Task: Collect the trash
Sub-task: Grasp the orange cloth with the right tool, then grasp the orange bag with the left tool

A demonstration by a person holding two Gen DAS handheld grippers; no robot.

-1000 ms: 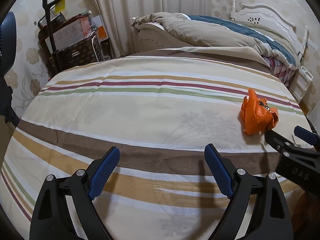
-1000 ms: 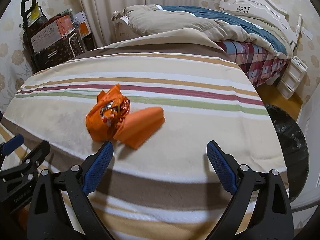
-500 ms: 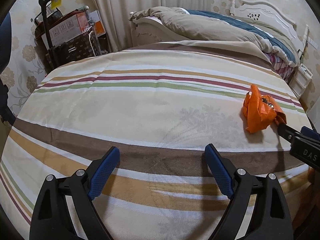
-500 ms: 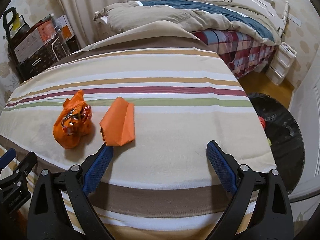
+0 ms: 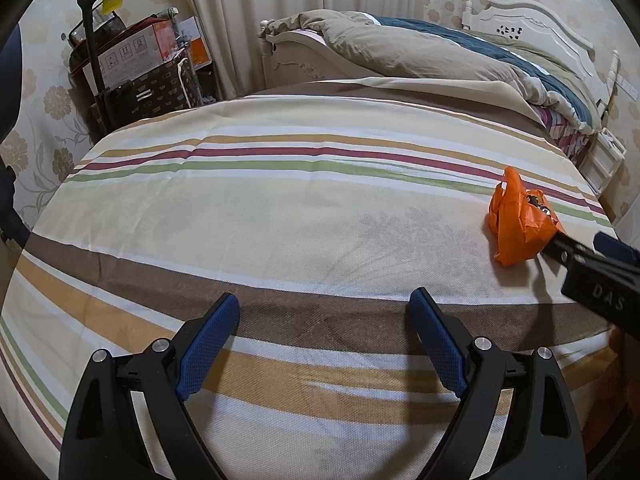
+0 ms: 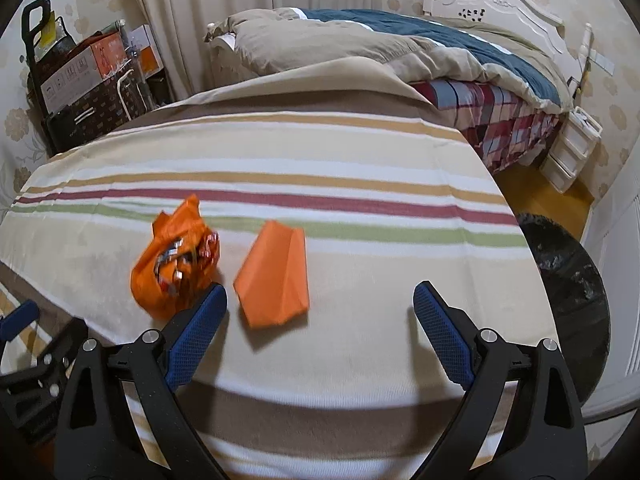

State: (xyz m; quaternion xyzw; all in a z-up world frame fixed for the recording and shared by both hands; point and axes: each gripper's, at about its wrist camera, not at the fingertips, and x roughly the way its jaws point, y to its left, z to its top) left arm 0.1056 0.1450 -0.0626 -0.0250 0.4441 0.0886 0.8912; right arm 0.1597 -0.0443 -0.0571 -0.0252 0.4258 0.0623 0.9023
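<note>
Since the previous frame the right gripper (image 6: 320, 312) had shifted, so the folded orange wrapper (image 6: 276, 276) lay ahead between its spread, empty jaws instead of by the left finger. The orange bag (image 6: 176, 260) of trash sat just left of the wrapper on the striped cloth (image 6: 320, 152), close to that finger. The left gripper (image 5: 324, 320) stayed put, jaws spread over bare cloth. A black bin (image 6: 568, 280) stood at the right.
</note>
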